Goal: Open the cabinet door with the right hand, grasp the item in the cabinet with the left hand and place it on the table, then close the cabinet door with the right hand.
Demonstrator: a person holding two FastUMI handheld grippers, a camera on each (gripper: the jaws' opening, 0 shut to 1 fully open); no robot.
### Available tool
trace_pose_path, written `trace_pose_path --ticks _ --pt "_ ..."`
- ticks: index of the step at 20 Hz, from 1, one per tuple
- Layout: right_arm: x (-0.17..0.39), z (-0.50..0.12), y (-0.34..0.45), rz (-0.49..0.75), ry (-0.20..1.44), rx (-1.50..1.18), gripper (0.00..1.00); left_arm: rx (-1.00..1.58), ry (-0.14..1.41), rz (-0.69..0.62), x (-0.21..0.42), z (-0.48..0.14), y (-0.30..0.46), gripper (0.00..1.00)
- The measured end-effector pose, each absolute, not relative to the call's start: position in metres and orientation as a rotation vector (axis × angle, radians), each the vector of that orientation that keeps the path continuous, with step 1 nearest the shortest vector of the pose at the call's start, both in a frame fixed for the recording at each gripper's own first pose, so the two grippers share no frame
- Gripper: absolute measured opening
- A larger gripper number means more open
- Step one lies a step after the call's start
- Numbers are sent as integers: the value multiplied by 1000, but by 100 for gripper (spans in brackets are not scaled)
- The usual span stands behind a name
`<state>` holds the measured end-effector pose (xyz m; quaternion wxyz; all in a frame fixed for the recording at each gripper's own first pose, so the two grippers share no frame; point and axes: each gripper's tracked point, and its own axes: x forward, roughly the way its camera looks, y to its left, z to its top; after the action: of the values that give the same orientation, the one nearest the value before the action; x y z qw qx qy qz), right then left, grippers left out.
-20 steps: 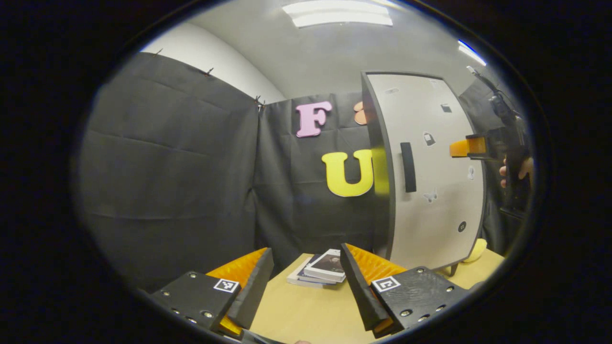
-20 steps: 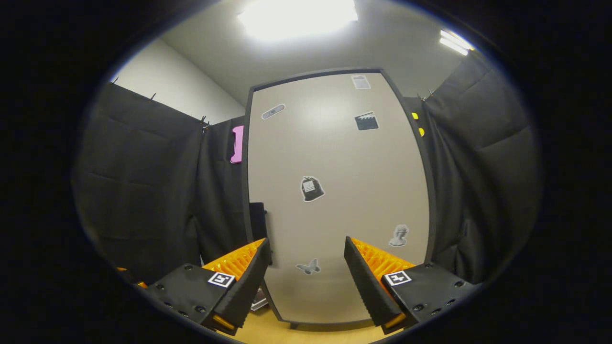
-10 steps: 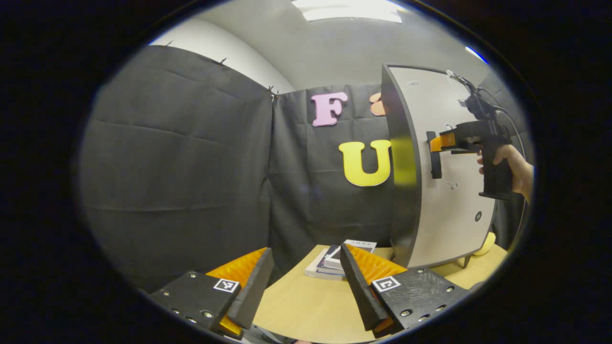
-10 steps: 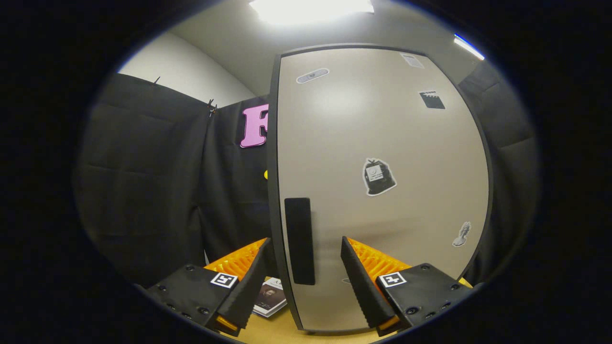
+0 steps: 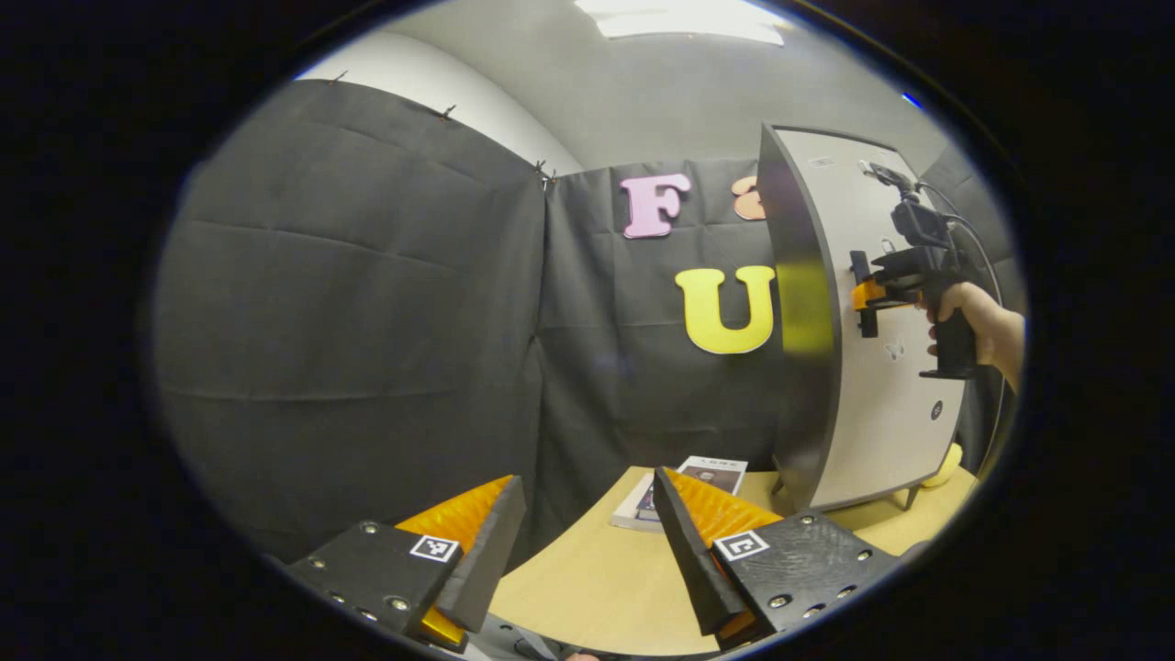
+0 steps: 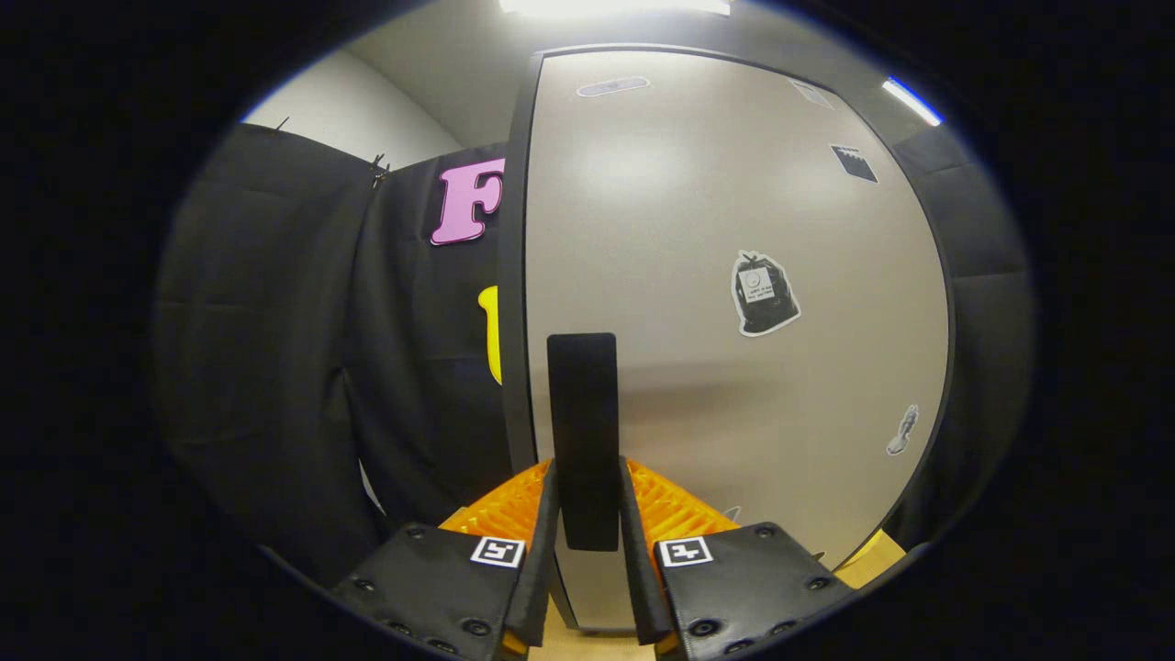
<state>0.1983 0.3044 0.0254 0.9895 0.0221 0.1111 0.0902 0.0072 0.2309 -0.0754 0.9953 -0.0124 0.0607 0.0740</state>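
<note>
A tall cabinet [image 5: 877, 386] with a pale door [image 6: 734, 229] and dark edges stands on the wooden table [image 5: 587, 578], its door closed, so whatever is inside is hidden. In the right gripper view my right gripper [image 6: 585, 514] is shut on the black vertical door handle [image 6: 583, 413], one finger pressing on each side. In the left gripper view a hand [image 5: 978, 321] holds that right gripper [image 5: 867, 296] at the handle [image 5: 861, 266]. My left gripper [image 5: 587, 514] hovers open over the table's near edge, well left of the cabinet, holding nothing.
A small stack of books [image 5: 702, 473] lies on the table just left of the cabinet's foot. A yellow rounded object [image 5: 945, 466] peeks out behind the cabinet's right leg. Black cloth walls close in the back and left.
My right gripper has moved left across the door to the handle and shut on it. The left gripper view has swung left, so the cabinet sits farther right.
</note>
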Motion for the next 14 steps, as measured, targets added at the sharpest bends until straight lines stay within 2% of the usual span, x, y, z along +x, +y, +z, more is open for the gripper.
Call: trace_pose_path --ticks 2,3,4,5,9,10,11,14 --pt "202 24 305 173 248 45 36 -39 118 140 9 -76 231 85" --pt "202 23 305 168 266 47 39 -43 113 135 11 -75 229 86" --pt "202 22 306 164 280 55 36 -45 110 127 13 -74 228 86" --pt "201 22 305 163 291 62 39 -45 108 117 16 -74 224 86" --pt "197 23 304 192 286 17 12 -47 90 75 21 -59 207 86" --pt "192 27 306 213 281 20 12 -47 81 63 20 -54 201 85" --pt "184 29 307 235 279 22 7 -45 72 49 20 -50 194 85" --pt "160 39 302 285 266 47 8 -33 61 9 24 -44 173 85"
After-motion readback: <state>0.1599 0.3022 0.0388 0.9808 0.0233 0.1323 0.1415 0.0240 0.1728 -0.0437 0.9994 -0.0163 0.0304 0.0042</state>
